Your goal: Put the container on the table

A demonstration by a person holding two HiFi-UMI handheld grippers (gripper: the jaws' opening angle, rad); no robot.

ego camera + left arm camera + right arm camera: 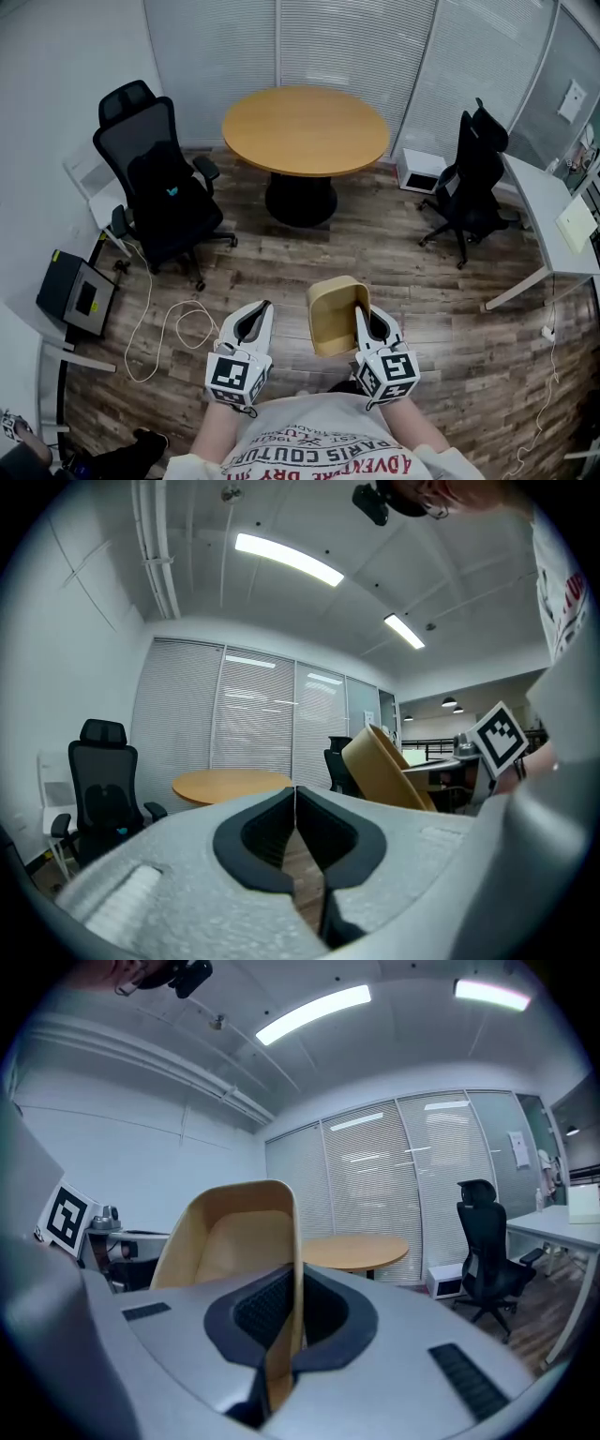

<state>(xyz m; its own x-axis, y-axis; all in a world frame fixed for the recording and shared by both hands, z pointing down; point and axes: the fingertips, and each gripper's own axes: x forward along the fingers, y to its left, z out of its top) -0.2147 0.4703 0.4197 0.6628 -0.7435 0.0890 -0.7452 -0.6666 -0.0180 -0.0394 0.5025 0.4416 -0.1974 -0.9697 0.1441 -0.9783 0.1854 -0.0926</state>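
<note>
Right gripper [298,1288] jaws clamp the container [230,1232] wall, plainest in its own view — left gripper [295,803] jaws closed together.

container [330,317]: right wall behind right gripper [361,314] | desk [542,195]: cut by right edge

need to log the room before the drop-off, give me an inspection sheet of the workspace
surface: round wooden table across the room, nothing seen on top
job's things: tan container, tilted, not on the table
clutter: black box on the floor at left; white box by the blinds
grippers: left claw shut, empty; right claw shut on the container's wall
cables: white cable looped on the wood floor
surroundings: black chair at left, black chair at right, white desk
</note>
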